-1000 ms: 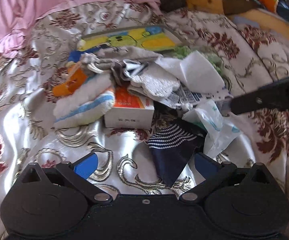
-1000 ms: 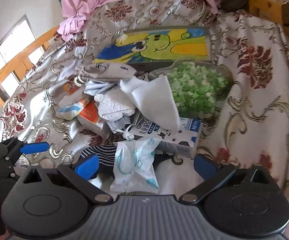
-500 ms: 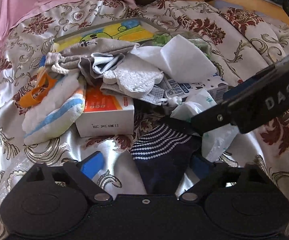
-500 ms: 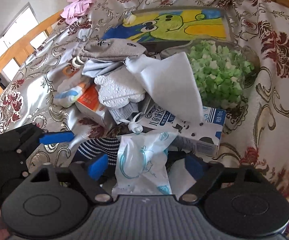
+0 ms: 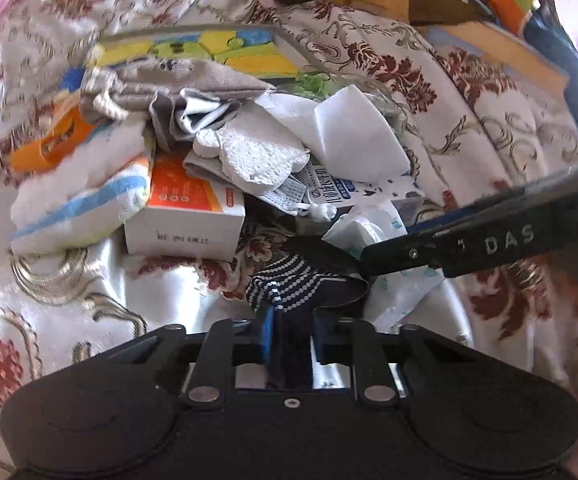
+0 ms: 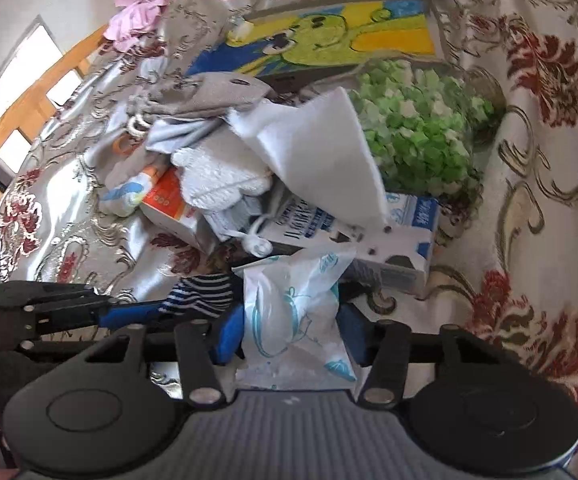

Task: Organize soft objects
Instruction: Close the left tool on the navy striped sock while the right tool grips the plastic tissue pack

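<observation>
Gripping navy sock [image 5: 289,292] and tissue pack [image 6: 293,320]

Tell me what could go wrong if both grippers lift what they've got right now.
The left gripper is shut on the striped sock, whose far end lies under the right gripper's tissue pack; lifting either may drag the other. The right gripper, just closing, may let that slippery pack slide out. The milk carton touching it could shift.

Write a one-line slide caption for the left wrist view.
Left tool shut on a navy dotted sock at the near edge of a clutter pile on a floral bedspread.
</observation>
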Demonstrator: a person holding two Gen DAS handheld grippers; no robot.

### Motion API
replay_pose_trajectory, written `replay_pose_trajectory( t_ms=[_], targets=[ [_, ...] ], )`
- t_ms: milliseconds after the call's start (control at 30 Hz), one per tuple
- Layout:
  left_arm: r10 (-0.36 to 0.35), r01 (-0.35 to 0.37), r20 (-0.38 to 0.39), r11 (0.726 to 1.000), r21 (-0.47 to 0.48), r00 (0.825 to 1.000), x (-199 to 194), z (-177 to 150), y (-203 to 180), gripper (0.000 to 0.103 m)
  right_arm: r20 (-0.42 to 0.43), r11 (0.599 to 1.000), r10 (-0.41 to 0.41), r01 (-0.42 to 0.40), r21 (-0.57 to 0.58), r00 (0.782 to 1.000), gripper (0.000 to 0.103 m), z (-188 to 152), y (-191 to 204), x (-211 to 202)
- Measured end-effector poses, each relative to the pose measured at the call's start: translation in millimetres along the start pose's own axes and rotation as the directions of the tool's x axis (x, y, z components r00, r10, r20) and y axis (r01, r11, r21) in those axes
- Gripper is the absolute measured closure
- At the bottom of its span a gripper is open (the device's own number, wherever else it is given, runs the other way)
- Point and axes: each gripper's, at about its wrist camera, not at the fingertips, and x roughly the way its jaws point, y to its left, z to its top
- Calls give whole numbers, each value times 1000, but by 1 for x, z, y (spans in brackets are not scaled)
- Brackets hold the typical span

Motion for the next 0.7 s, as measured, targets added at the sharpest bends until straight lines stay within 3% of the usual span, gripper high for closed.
replay_pose_trajectory(
  t_ms=[100, 233, 367, 500, 567, 700],
  targets=[
    [-1, 1, -4, 998, -55, 1000, -4, 1, 6, 95, 5, 1000, -4, 3, 22, 1000, 55, -1, -3, -2],
    [57, -58, -8, 988, -141, 998, -12, 4, 15, 96, 9, 999, -27, 27, 28, 1000, 58, -2, -3, -6],
    [145, -155, -54, 949, -274, 988, -22, 6, 32, 96, 10, 999, -25, 24, 47, 1000, 57, -3, -6, -7],
    [218, -233, -82, 909, -345, 973, -26, 1, 46, 94, 13, 999, -26, 26, 40, 1000, 57, -3, -5, -8],
    [219, -230, -71, 913, -337, 973, -25, 2, 44, 89, 13, 999, -27, 26, 39, 1000, 57, -3, -4, -8],
    [209, -208, -24, 946, -248, 978, -21, 2, 28, 57, 11, 999, -23, 22, 42, 1000, 57, -3, -3, -8]
  ],
)
